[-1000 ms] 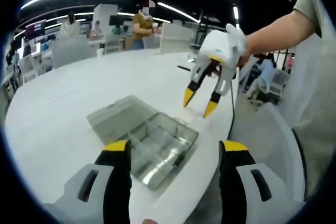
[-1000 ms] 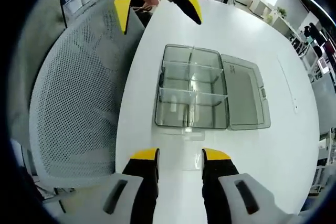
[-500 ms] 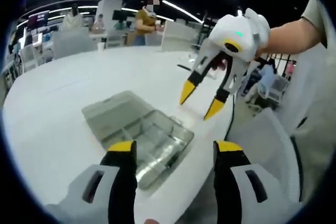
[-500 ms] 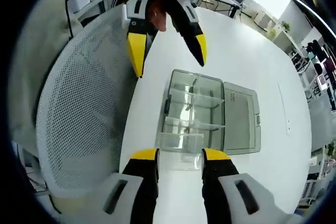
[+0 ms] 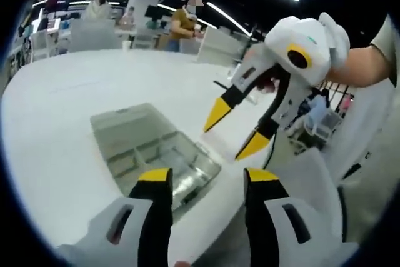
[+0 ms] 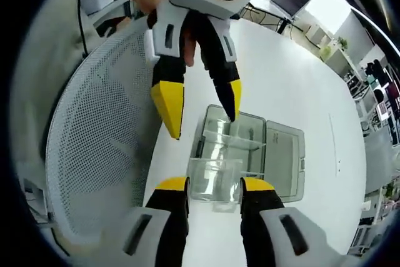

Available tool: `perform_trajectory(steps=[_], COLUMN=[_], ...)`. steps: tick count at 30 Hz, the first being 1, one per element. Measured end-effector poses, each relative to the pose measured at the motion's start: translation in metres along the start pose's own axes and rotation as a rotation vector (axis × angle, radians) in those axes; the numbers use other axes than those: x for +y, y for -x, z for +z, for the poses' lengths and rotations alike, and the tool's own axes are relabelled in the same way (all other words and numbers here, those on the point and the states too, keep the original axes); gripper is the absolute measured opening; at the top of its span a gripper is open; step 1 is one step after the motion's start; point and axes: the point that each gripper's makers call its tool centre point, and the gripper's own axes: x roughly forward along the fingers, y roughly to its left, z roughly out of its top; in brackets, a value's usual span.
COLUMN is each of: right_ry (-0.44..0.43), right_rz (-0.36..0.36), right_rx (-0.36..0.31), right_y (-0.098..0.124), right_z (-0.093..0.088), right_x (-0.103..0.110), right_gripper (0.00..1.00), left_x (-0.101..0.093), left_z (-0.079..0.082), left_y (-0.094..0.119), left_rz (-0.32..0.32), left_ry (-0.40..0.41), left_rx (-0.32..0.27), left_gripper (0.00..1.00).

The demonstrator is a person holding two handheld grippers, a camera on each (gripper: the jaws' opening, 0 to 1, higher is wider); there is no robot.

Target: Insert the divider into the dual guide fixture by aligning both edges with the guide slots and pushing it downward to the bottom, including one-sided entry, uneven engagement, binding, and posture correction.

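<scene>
1. Two yellow-tipped jaws of the right gripper rise from the bottom of the right gripper view, clamped on a clear flat divider that spans the gap between them.
2. Just beyond that divider lies the clear compartment box on the white table, its lid folded open to the right (internal partitions are visible inside).
3. Farther ahead, the left gripper hangs above the box's near-left side, jaws spread apart and holding nothing.
4. Left of both tools stands a white mesh chair.
5. Seen in the left gripper view, the left gripper frames the box; beyond, to the right, the right gripper hovers over the table edge.
</scene>
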Motion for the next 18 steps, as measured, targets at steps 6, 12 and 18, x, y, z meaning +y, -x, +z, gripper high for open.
perform_trajectory(steps=[6, 12, 18], right_ry=[0.012, 0.022, 0.03], right_rz=[-0.01, -0.019, -0.028], right_rx=[-0.019, -0.038, -0.059], right_y=[0.0, 0.001, 0.001], right_z=[0.011, 0.022, 0.035], right_x=[-0.002, -0.004, -0.003], right_gripper=[0.27, 0.27, 0.27], left_x=[0.001, 0.0, 0.002], left_z=[0.002, 0.005, 0.007], left_y=[-0.001, 0.0, 0.002], left_rz=[-0.005, -0.006, -0.002], left_ry=[0.074, 0.129, 0.196], left_rx=[-0.018, -0.029, -0.044], left_gripper=[0.34, 0.29, 0.26])
